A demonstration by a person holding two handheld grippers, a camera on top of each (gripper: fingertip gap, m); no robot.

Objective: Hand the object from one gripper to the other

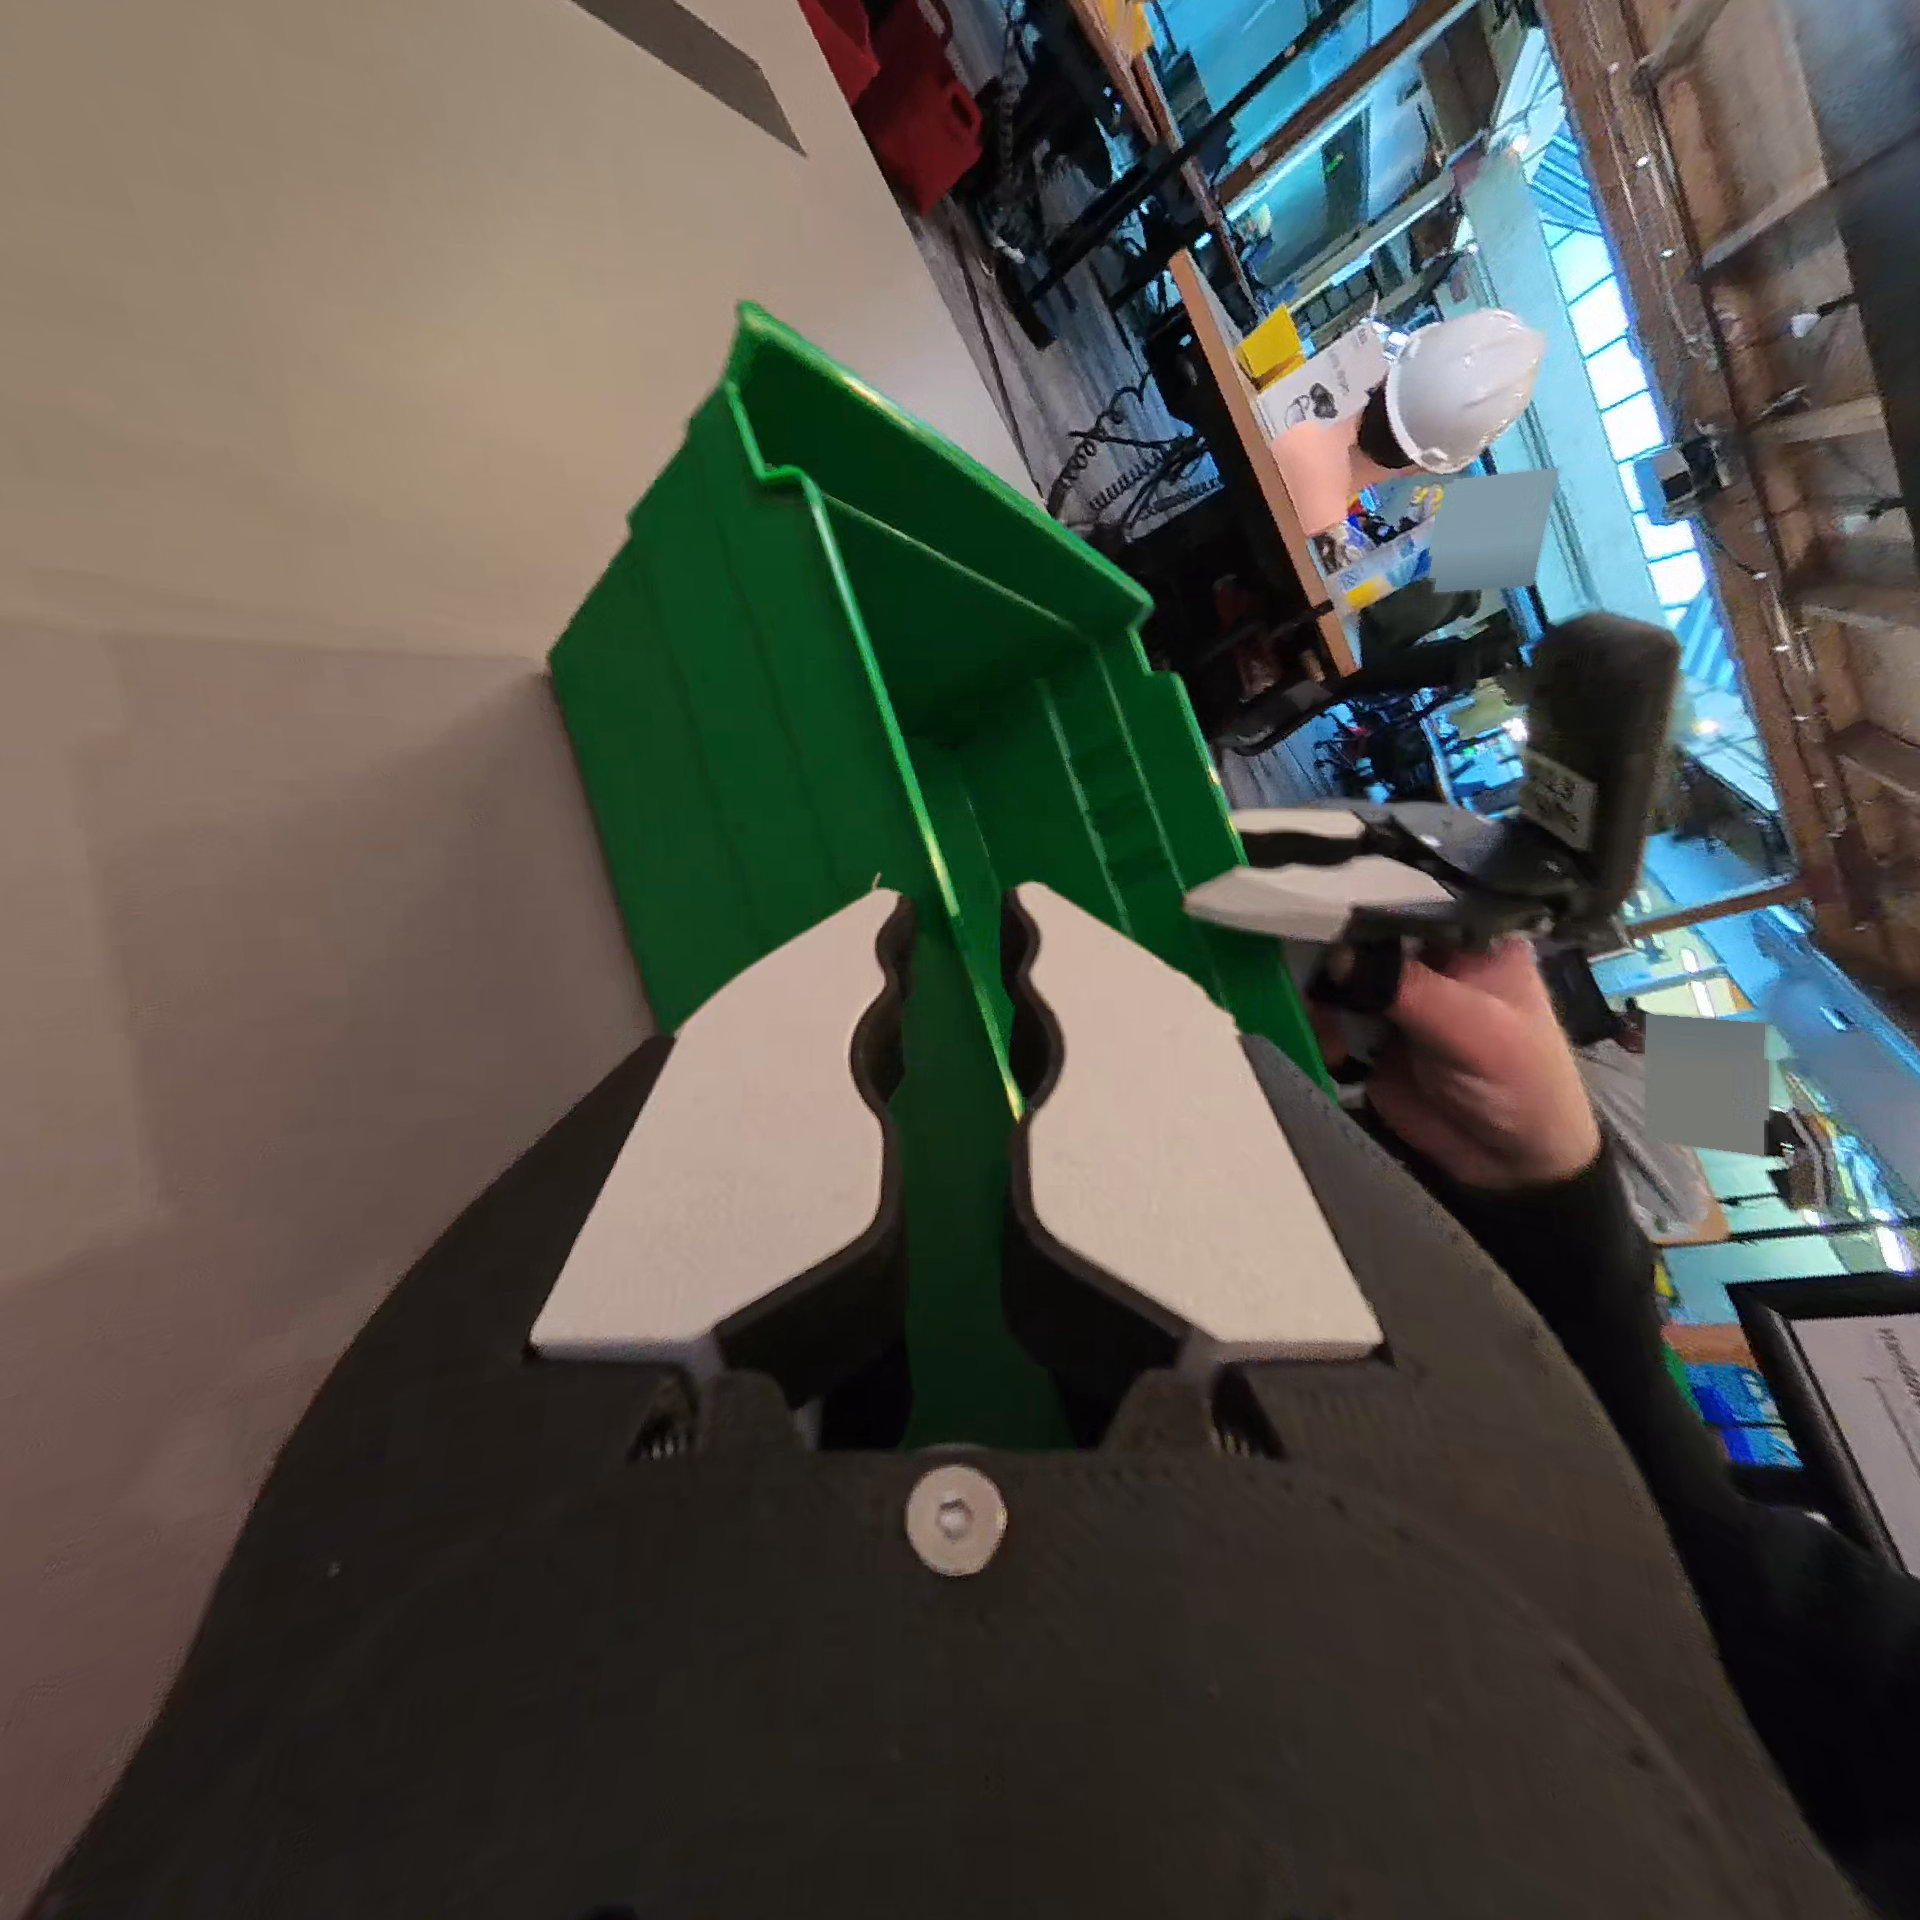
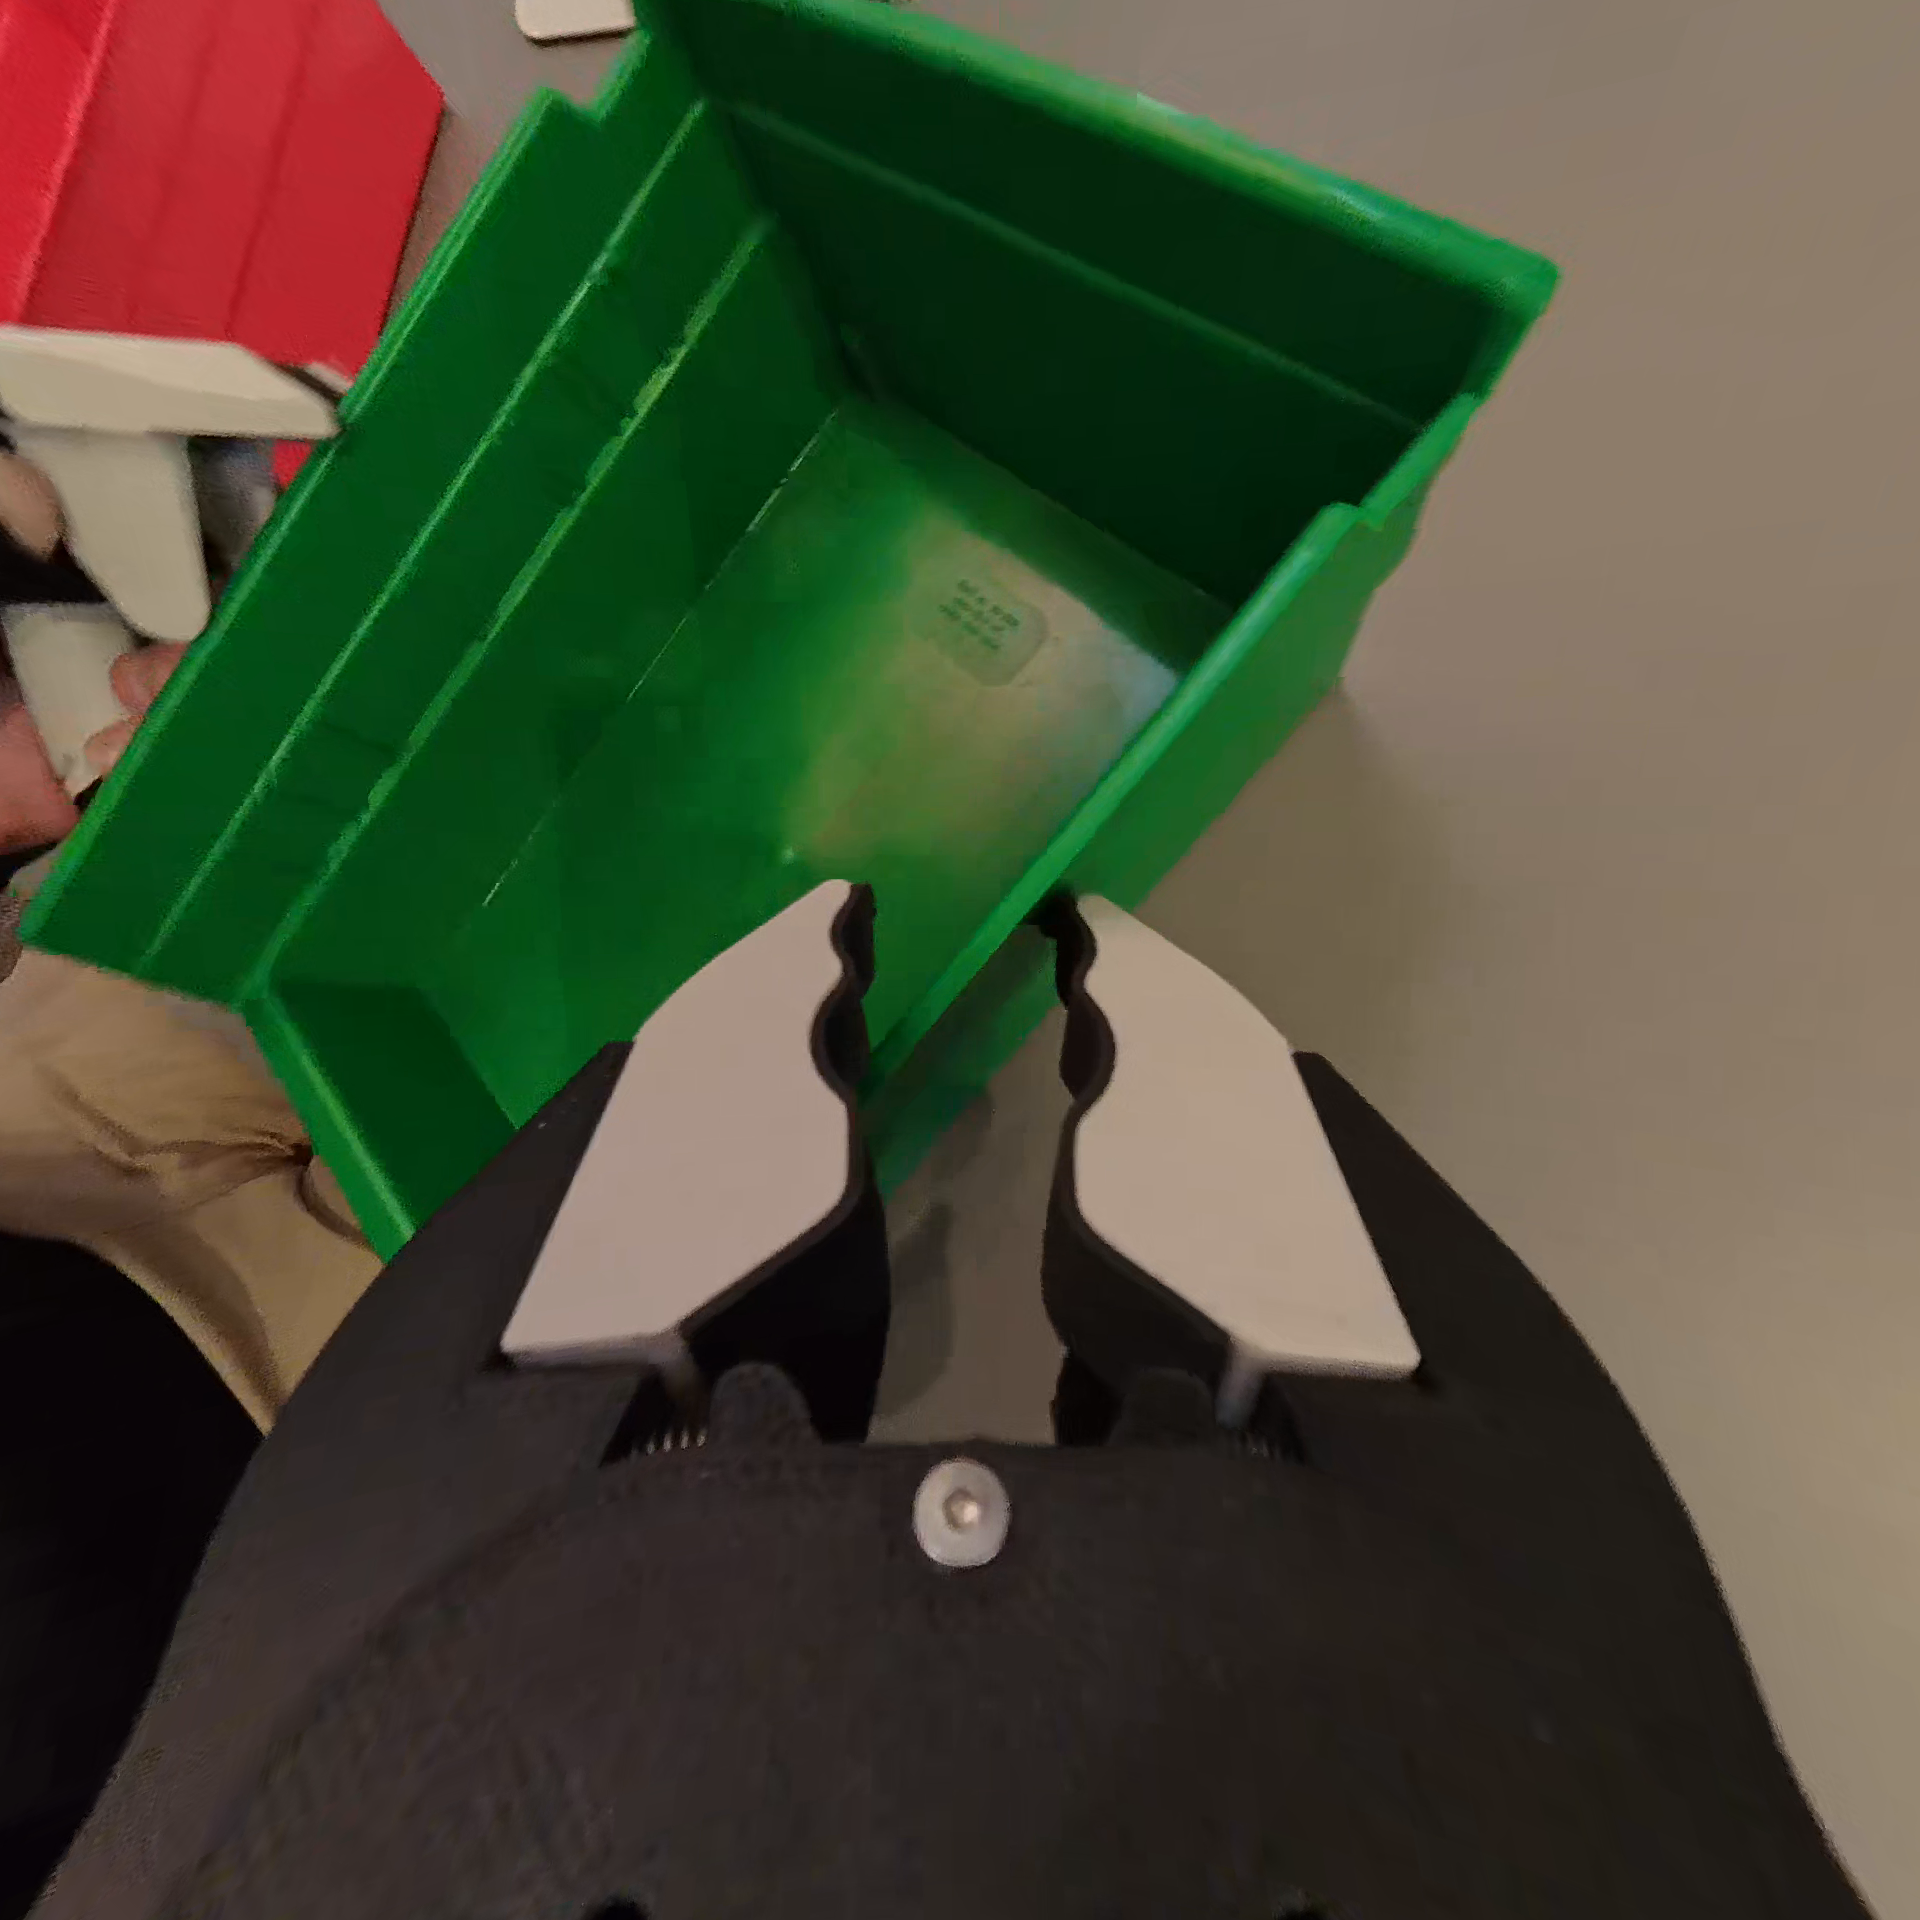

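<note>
Green plastic fills both views: the object is an open storage bin (image 1: pixel 790 665), empty inside, lifted and tilted above a pale grey desk (image 1: pixel 260 831).

The left gripper (image 1: pixel 956 914) has its jaws closed on one thin side wall of the bin, the wall's edge running down between the two wavy black pads. In the right wrist view that same gripper shows only as white fingers and part of a hand at the bin's far side, beside a red bin (image 2: pixel 208 156) on the desk.

The right gripper (image 2: pixel 961 899) is at the opposite side wall. Its jaws stand apart, one finger inside the bin and one outside, with the wall's rim passing between the tips. Clear gaps show on both sides of the wall, so it straddles the rim without pinching it. The left wrist view shows this gripper blurred, with a hand behind it, close to the bin's edge.

My reading is that the handover is about half done: the bin is up and held by the left side, and the receiving side is lined up. What is left is for the right jaws to close on the wall and then for the left jaws to let go.
</note>
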